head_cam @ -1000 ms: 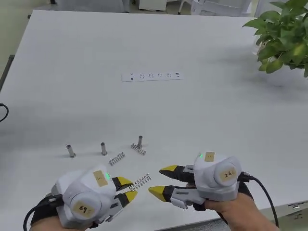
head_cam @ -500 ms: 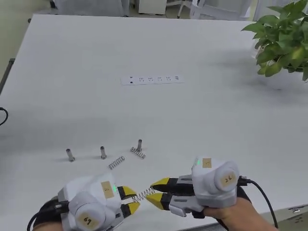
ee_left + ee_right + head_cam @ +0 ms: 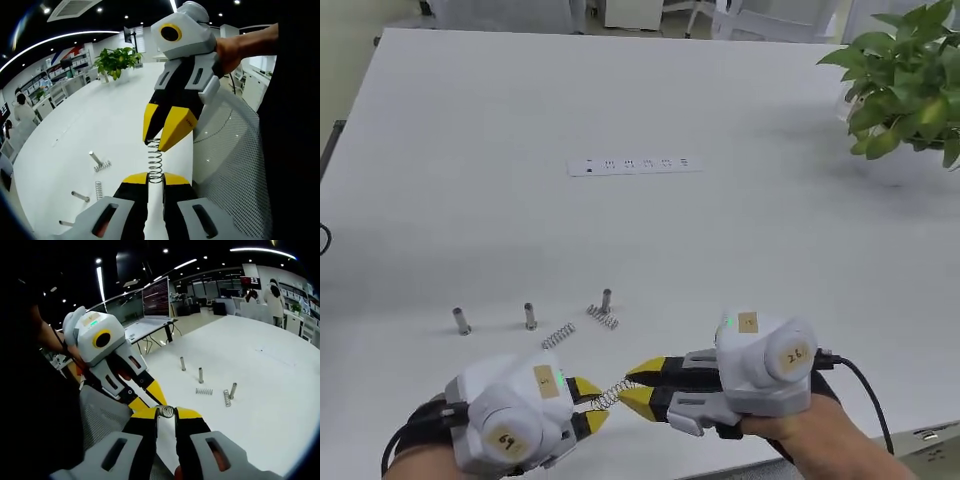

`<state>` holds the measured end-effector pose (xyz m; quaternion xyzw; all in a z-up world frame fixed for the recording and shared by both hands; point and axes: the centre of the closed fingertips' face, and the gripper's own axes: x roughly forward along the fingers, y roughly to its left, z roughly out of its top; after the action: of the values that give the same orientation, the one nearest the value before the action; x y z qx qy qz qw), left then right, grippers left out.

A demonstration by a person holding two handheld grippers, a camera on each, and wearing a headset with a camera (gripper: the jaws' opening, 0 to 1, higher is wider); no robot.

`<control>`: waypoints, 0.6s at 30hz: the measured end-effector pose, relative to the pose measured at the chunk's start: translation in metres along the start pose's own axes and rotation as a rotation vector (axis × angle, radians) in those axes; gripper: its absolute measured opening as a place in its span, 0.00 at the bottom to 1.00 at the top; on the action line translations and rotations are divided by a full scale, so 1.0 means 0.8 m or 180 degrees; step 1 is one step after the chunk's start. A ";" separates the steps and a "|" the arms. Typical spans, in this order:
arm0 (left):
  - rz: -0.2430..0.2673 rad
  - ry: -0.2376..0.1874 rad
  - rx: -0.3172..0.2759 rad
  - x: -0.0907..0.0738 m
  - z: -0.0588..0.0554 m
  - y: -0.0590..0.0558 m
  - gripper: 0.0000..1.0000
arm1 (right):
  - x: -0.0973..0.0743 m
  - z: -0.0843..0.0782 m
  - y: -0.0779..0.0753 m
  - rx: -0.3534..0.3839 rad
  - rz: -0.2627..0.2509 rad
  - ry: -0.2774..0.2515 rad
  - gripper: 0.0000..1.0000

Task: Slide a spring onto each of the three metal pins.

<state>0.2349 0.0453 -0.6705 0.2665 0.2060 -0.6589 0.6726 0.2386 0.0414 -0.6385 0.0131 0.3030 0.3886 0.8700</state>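
A small coil spring (image 3: 610,394) hangs in the air between both grippers near the table's front edge. My left gripper (image 3: 592,404) is shut on one end of this spring (image 3: 155,162). My right gripper (image 3: 630,386) meets it from the right, shut on the other end (image 3: 166,411). Three short metal pins (image 3: 461,321), (image 3: 530,316), (image 3: 606,300) stand upright in a row on the white table, all bare. Two more springs lie flat: one (image 3: 558,336) between the middle and right pins, one (image 3: 603,318) at the foot of the right pin.
A white power strip (image 3: 633,164) lies at mid-table, well beyond the pins. At the far right stands a potted plant (image 3: 905,75). The table's front edge (image 3: 920,432) runs just under my right hand, and a cable trails from the right gripper.
My right gripper has moved left to the spring held by my left gripper, and its jaws have narrowed onto the spring's free end. Pins and loose springs have not moved.
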 end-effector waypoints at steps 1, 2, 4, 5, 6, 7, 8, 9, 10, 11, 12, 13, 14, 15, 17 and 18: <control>-0.0004 -0.0001 -0.0001 0.002 0.001 0.000 0.02 | 0.000 0.002 0.001 -0.0013 0.0004 0.0001 0.10; -0.0009 -0.0006 0.0000 0.003 0.001 0.000 0.02 | 0.000 0.002 0.001 -0.0023 0.0006 0.0004 0.10; -0.0024 -0.0019 -0.0011 0.006 0.003 0.000 0.02 | 0.000 0.004 0.002 -0.0045 0.0011 0.0020 0.10; -0.0026 -0.0022 -0.0010 0.008 0.003 0.000 0.02 | 0.001 0.004 0.003 -0.0063 0.0011 0.0035 0.10; -0.0032 -0.0024 -0.0002 0.010 0.004 -0.001 0.02 | 0.001 0.003 0.003 -0.0082 0.0014 0.0052 0.10; -0.0040 -0.0025 -0.0001 0.012 0.004 -0.001 0.02 | 0.001 0.003 0.004 -0.0095 0.0021 0.0064 0.11; -0.0046 -0.0028 0.0003 0.014 0.005 -0.001 0.02 | 0.000 0.003 0.006 -0.0112 0.0030 0.0078 0.11; -0.0049 -0.0033 0.0008 0.014 0.007 -0.002 0.02 | 0.000 0.003 0.006 -0.0123 0.0033 0.0086 0.11; -0.0055 -0.0041 0.0008 0.015 0.008 -0.002 0.02 | 0.000 0.002 0.005 -0.0135 0.0032 0.0099 0.11; -0.0061 -0.0053 0.0005 0.016 0.009 -0.003 0.02 | -0.001 0.002 0.005 -0.0136 0.0030 0.0106 0.11; -0.0061 -0.0060 0.0005 0.016 0.010 -0.003 0.02 | -0.001 0.001 0.004 -0.0136 0.0026 0.0113 0.11; -0.0063 -0.0063 0.0005 0.016 0.010 -0.003 0.02 | -0.002 0.001 0.003 -0.0137 0.0021 0.0121 0.11; -0.0071 -0.0070 -0.0002 0.017 0.011 -0.004 0.02 | -0.002 0.000 0.003 -0.0149 0.0022 0.0138 0.11; -0.0073 -0.0076 -0.0005 0.017 0.011 -0.004 0.02 | -0.002 -0.001 0.003 -0.0151 0.0024 0.0142 0.11; -0.0082 -0.0085 0.0001 0.017 0.012 -0.005 0.02 | -0.003 -0.003 0.003 -0.0176 0.0037 0.0176 0.13; -0.0088 -0.0093 0.0003 0.016 0.013 -0.005 0.02 | -0.004 -0.003 0.004 -0.0206 0.0048 0.0208 0.13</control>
<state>0.2307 0.0289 -0.6713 0.2544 0.1995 -0.6721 0.6662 0.2337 0.0408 -0.6383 -0.0255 0.3184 0.4050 0.8567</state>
